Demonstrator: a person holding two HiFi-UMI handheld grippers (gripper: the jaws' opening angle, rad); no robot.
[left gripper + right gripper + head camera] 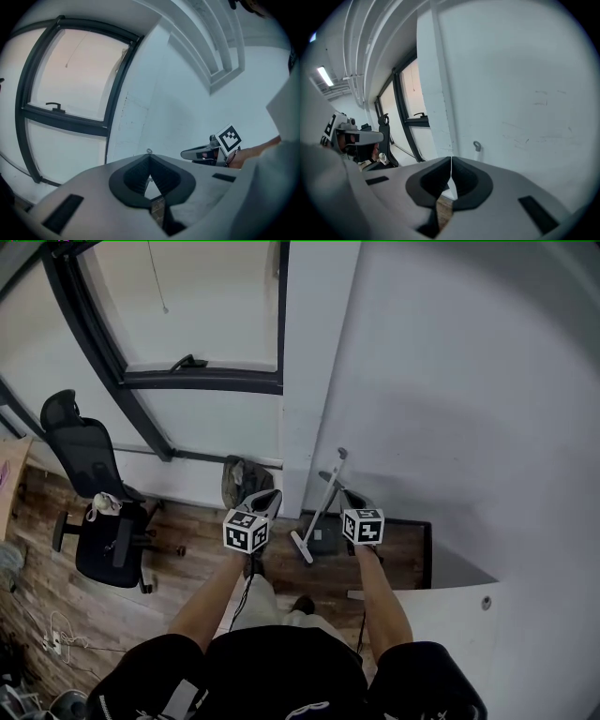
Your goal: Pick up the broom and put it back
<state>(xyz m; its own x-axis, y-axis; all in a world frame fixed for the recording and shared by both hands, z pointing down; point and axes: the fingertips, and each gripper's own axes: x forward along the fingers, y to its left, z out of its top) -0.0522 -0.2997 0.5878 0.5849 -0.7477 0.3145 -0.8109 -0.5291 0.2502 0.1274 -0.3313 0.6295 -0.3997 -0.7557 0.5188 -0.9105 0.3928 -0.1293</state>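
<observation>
Right of the pillar (317, 371), the broom (326, 493) leans on the wall (450, 381), unheld.
The left gripper (268, 499) and right gripper (351, 501) are both clenched on nothing. To lift the broom, I'd part the right jaws first and grip mid-handle. Only the head view shows the brush; the gripper views catch just the tip (476, 146).

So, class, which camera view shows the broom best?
The head view: the whole broom shows, leaning at the wall, handle to head. Both gripper views show only the loop at its handle's top.
</observation>
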